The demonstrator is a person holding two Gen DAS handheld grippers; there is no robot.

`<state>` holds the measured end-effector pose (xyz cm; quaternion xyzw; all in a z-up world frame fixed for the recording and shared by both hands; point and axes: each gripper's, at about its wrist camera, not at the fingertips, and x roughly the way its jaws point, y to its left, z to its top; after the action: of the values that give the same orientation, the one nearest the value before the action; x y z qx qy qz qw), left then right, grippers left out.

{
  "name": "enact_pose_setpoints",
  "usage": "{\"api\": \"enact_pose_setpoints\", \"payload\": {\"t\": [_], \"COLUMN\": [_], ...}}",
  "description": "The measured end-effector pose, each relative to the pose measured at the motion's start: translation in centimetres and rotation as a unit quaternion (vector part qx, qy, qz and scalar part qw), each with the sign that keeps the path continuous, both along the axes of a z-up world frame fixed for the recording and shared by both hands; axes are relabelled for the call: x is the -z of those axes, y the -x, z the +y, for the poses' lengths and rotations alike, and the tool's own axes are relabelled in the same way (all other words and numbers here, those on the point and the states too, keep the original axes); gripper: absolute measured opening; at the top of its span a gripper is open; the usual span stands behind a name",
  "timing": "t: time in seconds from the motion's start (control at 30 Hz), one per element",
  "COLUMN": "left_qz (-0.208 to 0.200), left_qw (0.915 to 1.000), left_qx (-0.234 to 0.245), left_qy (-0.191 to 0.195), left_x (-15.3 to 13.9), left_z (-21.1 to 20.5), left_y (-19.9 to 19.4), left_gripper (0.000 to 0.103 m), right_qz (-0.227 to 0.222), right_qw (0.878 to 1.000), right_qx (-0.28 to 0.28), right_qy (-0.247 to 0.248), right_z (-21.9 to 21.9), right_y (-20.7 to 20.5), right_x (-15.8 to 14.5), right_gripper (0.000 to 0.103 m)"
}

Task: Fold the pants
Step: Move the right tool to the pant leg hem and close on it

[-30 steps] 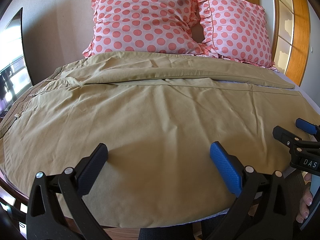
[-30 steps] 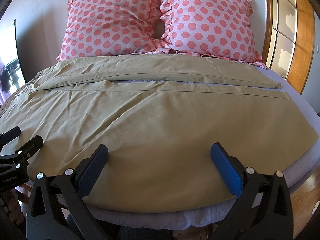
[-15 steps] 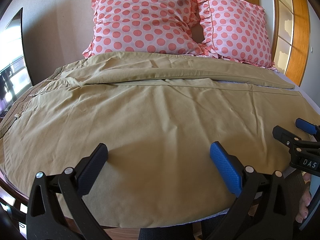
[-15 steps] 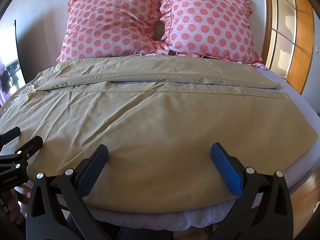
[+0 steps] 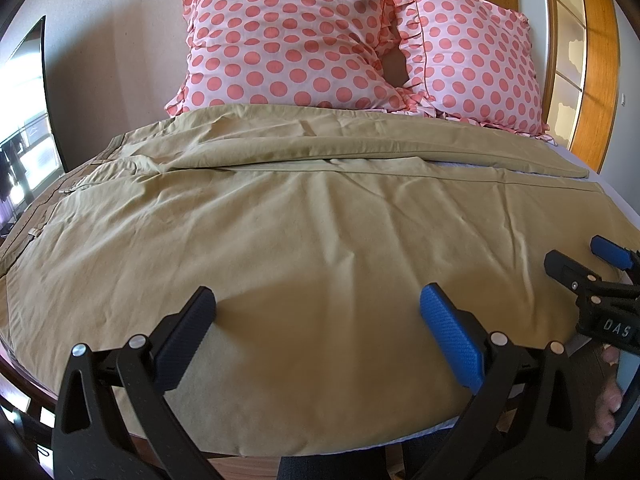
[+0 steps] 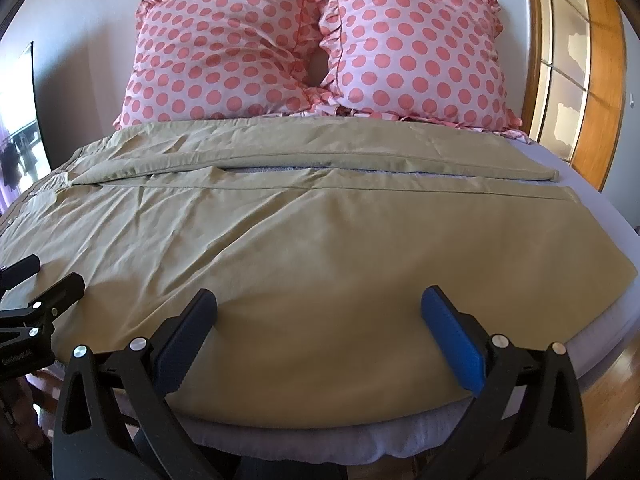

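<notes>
Khaki pants (image 5: pixel 304 240) laid flat across the bed (image 6: pixel 592 344), waistband toward the left edge, hems toward the right. The two legs lie side by side, running left to right; the far leg (image 6: pixel 320 152) lies against the polka-dot pillows (image 6: pixel 304 52), the near leg (image 6: pixel 320 264) reaches the front edge of the mattress. A narrow strip of sheet shows between the legs toward the hem end. The cloth is spread in a single layer with light creases; no fold is visible, so the task is judged to be at its start.

Left tongs (image 5: pixel 316 324) hover over the near edge of the near leg, toward the waist half, jaws spread wide and holding nothing. Right tongs (image 6: pixel 320 320) hover over the same edge nearer the hems, likewise wide open and empty. Each pair appears at the margin of the other's view, so the two stand near one another along the front edge.

Step in hand, by judgement: approach for the first grasp. The next move calls for both tongs to descend and pinch the near edge of the near leg, at waist side and hem side, then carry it over onto the far leg so that seams and hems align. The fabric looks thin and limp; an uneven lift would likely drag wrinkles into the fold.
</notes>
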<state>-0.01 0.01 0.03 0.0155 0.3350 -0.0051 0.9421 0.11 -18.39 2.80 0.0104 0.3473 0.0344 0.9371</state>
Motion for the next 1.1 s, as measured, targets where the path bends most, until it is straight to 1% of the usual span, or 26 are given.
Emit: {"api": "enact_pose_setpoints", "payload": {"t": [0.03, 0.1, 0.17, 0.2, 0.27, 0.3, 0.37, 0.4, 0.47, 0.5, 0.57, 0.63, 0.73, 0.83, 0.9, 0.97, 1.0, 1.03, 1.1], "left_qz": [0.001, 0.007, 0.008, 0.005, -0.006, -0.011, -0.024, -0.029, -0.038, -0.041, -0.05, -0.058, -0.068, -0.072, -0.074, -0.074, -0.073, -0.07, -0.064], "left_qw": [1.0, 0.9999, 1.0, 1.0, 0.9999, 0.9998, 0.9995, 0.9993, 0.999, 0.9988, 0.9985, 0.9981, 0.9976, 0.9973, 0.9972, 0.9971, 0.9972, 0.9974, 0.9979], "left_qx": [0.002, 0.007, 0.002, -0.004, -0.011, -0.015, -0.022, -0.023, -0.024, -0.024, -0.021, -0.018, -0.018, -0.011, -0.007, -0.005, -0.004, -0.004, -0.004], "left_qy": [0.002, 0.004, 0.002, 0.0, 0.0, -0.001, 0.003, 0.004, 0.007, 0.008, 0.008, 0.005, -0.003, -0.006, -0.01, -0.014, -0.015, -0.014, -0.011], "left_x": [0.0, -0.1, -0.6, -0.8, -1.4, -1.6, -2.4, -2.6, -3.5, -3.8, -4.6, -5.4, -6.1, -6.4, -6.5, -6.3, -6.1, -5.9, -5.5], "left_z": [0.1, 0.3, 0.7, 1.2, 1.7, 2.0, 2.8, 3.1, 3.8, 4.0, 4.5, 4.8, 5.0, 5.0, 5.0, 4.9, 4.9, 4.9, 4.9], "left_y": [0.0, -0.1, -0.1, 0.1, 0.1, 0.0, -0.3, -0.2, -0.7, -0.8, -1.4, -2.1, -3.1, -3.8, -4.3, -4.7, -4.9, -5.2, -5.6], "left_gripper": [0.101, 0.101, 0.101, 0.101, 0.101, 0.101, 0.101, 0.101, 0.101, 0.101, 0.101, 0.101, 0.101, 0.101, 0.101, 0.101, 0.101, 0.101, 0.101], "right_qz": [0.019, 0.034, 0.022, 0.02, 0.024, 0.033, 0.045, 0.053, 0.068, 0.08, 0.093, 0.117, 0.144, 0.159, 0.165, 0.171, 0.17, 0.166, 0.168], "right_qw": [1.0, 0.999, 0.997, 0.996, 0.991, 0.988, 0.982, 0.978, 0.97, 0.963, 0.951, 0.937, 0.919, 0.903, 0.893, 0.879, 0.876, 0.877, 0.88], "right_qx": [0.004, 0.023, 0.051, 0.065, 0.105, 0.129, 0.163, 0.187, 0.223, 0.247, 0.281, 0.315, 0.352, 0.386, 0.409, 0.436, 0.442, 0.446, 0.441], "right_qy": [-0.006, -0.025, -0.058, -0.065, -0.079, -0.084, -0.084, -0.079, -0.069, -0.073, -0.086, -0.099, -0.107, -0.103, -0.094, -0.087, -0.086, -0.072, -0.049], "right_z": [-0.4, -2.0, -4.9, -6.0, -8.8, -10.4, -12.2, -13.3, -15.0, -16.1, -18.1, -20.0, -22.0, -23.3, -24.0, -25.0, -25.3, -25.5, -25.5], "right_y": [-0.7, -2.0, -4.0, -4.9, -7.9, -10.1, -13.3, -15.9, -19.4, -22.1, -24.8, -28.5, -32.8, -35.9, -37.0, -37.5, -37.6, -37.8, -37.9], "right_x": [-0.4, -1.7, -4.3, -5.2, -7.6, -8.6, -9.5, -9.8, -9.6, -9.0, -8.1, -6.4, -3.9, -1.6, -0.7, 0.3, 0.6, 0.7, 1.1], "right_gripper": [0.102, 0.102, 0.102, 0.102, 0.102, 0.102, 0.102, 0.102, 0.102, 0.1, 0.08, 0.069, 0.063, 0.062, 0.062, 0.063, 0.063, 0.063, 0.062]}}
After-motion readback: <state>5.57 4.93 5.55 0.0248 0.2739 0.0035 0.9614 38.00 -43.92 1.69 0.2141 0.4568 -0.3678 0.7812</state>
